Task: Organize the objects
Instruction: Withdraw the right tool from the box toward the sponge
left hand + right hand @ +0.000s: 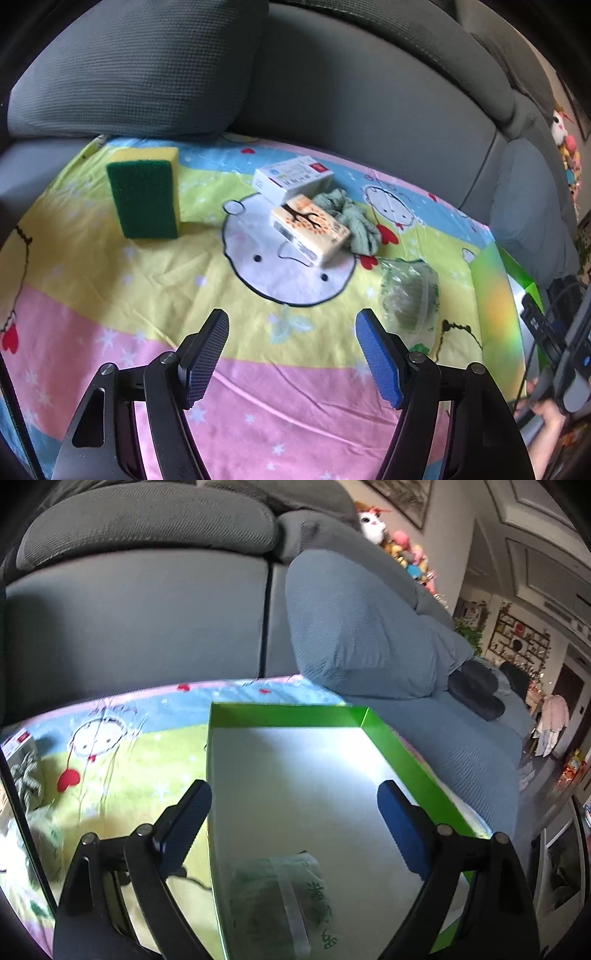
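Note:
In the left wrist view a green and yellow sponge point(146, 192) stands on the colourful sheet point(110, 280). A white box point(291, 177), an orange tissue pack point(310, 229) and a green cloth point(351, 218) lie together in the middle. A clear bag of green stuff point(410, 295) lies to the right. My left gripper point(291, 354) is open and empty above the sheet. In the right wrist view my right gripper point(295, 827) is open over a green tray point(399, 746). Another clear bag of green stuff point(280, 897) lies in the tray below the fingers.
Grey sofa back point(369, 92) and a grey pillow point(140, 70) lie behind the sheet. A blue-grey cushion point(362, 627) sits behind the tray. The tray's shiny side point(495, 306) shows at the right in the left wrist view.

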The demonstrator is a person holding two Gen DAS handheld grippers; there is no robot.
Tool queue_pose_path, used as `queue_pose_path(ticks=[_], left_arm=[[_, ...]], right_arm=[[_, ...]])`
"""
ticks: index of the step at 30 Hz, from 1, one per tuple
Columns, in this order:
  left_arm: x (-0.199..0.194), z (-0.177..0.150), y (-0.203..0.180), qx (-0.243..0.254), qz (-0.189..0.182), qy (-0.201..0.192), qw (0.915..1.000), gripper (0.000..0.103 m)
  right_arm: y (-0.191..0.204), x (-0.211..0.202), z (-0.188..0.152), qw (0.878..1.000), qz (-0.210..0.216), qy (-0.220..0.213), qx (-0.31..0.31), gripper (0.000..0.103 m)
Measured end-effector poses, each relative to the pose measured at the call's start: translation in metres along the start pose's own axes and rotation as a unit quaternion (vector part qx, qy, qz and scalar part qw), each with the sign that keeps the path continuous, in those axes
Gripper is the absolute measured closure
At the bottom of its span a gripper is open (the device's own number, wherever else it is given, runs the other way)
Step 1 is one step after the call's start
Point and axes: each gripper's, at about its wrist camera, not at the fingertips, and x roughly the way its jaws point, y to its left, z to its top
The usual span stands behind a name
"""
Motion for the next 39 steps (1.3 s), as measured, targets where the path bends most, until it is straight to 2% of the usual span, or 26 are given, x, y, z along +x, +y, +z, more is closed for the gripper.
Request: queue_pose_path(ticks=[7,17,20,23,24,27,29,30,32,34,36,39], left_arm=[[-0.005,0.008,0.024,-0.040,0.012,-0.010,0.9991,0.031],[-0.009,0.013,0.051,-0.078,0.018,-0.011,0.9967,0.031],[-0.009,0.014,0.057,-0.085,0.022,-0.008,0.9961,0.031],[-0.011,0.015,0.063,-0.091,0.029,-0.008,0.9954,0.031],[-0.011,0.015,0.065,-0.093,0.032,-0.009,0.9951,0.031],[-0.012,0.016,0.072,-0.095,0.044,-0.008,0.9944,0.031],[-0.013,0.017,0.078,-0.097,0.051,-0.006,0.9940,0.026],[-0.014,0.018,0.082,-0.097,0.053,-0.006,0.9938,0.020],[-0.017,0.020,0.090,-0.098,0.058,-0.012,0.9935,0.020],[-0.022,0.022,0.101,-0.105,0.065,-0.018,0.9922,0.020],[-0.025,0.024,0.115,-0.118,0.072,-0.021,0.9902,0.019],[-0.026,0.025,0.134,-0.140,0.079,-0.014,0.9869,0.019]], right_arm=[[-0.011,-0.009,-0.005,0.999,0.045,0.024,-0.009,0.012],[-0.015,-0.004,-0.015,0.997,0.049,0.054,-0.003,0.012],[-0.015,-0.008,-0.015,0.998,0.047,0.037,0.000,0.012],[-0.018,-0.023,-0.010,0.998,0.061,0.010,0.015,0.011],[-0.020,-0.028,-0.008,0.997,0.070,0.002,0.025,0.011],[-0.022,-0.047,-0.004,0.991,0.120,-0.015,0.058,0.001],[-0.018,-0.058,-0.001,0.978,0.196,-0.010,0.075,0.001],[-0.012,-0.061,0.000,0.965,0.248,0.002,0.082,0.001],[0.005,-0.065,0.002,0.936,0.340,0.037,0.090,0.001],[0.034,-0.068,0.003,0.895,0.427,0.083,0.099,0.001],[0.069,-0.073,0.004,0.862,0.484,0.119,0.091,0.001],[0.128,-0.087,0.006,0.842,0.516,0.153,0.049,0.001]])
